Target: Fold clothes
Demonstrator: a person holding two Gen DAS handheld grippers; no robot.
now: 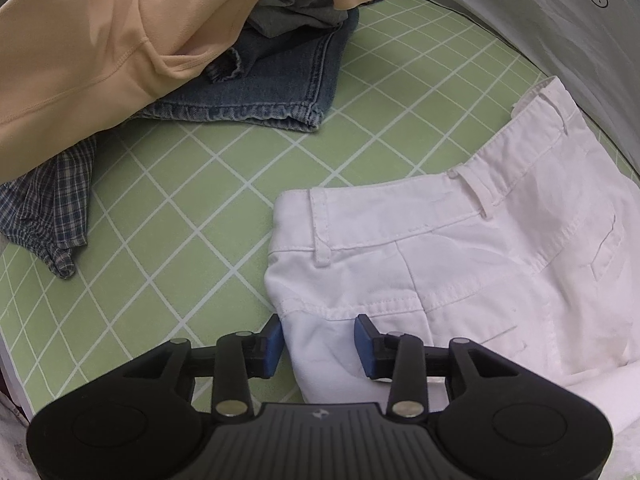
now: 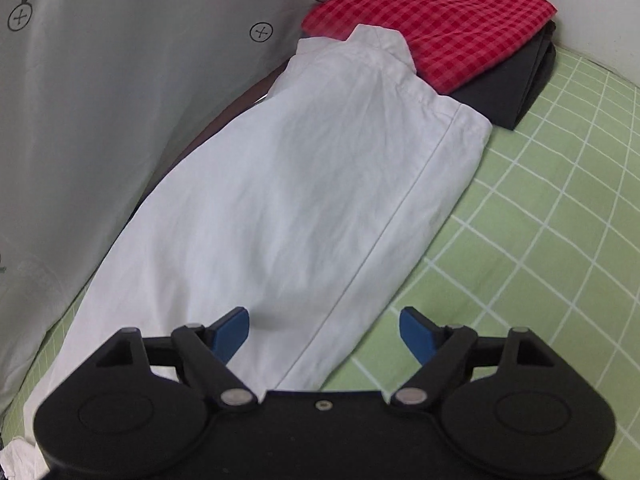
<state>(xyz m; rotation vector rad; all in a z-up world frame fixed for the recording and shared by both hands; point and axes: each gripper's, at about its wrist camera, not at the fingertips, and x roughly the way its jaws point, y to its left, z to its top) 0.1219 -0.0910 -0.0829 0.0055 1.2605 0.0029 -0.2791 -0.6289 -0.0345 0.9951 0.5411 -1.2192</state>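
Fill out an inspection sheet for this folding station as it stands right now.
Surface: green grid-lined mat, flat.
Job's things: white cotton trousers, laid out lengthwise; leg end touching the folded stack.
Clutter: peach garment, blue denim, grey cloth, blue plaid shirt piled; red gingham cloth folded on dark folded garment.
Grippers: left gripper open, straddling trouser edge; right gripper open above trousers.
Cables: nothing seen.
Surroundings: grey printed sheet.

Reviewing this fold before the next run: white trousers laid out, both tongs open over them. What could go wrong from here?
1. The trousers' far end touches the red checked stack; a pull may drag it askew.
2. Left tongs straddle only the trousers' edge, so the grip may slip.
3. Right tongs stand wide over flat cloth and may pinch only one layer.
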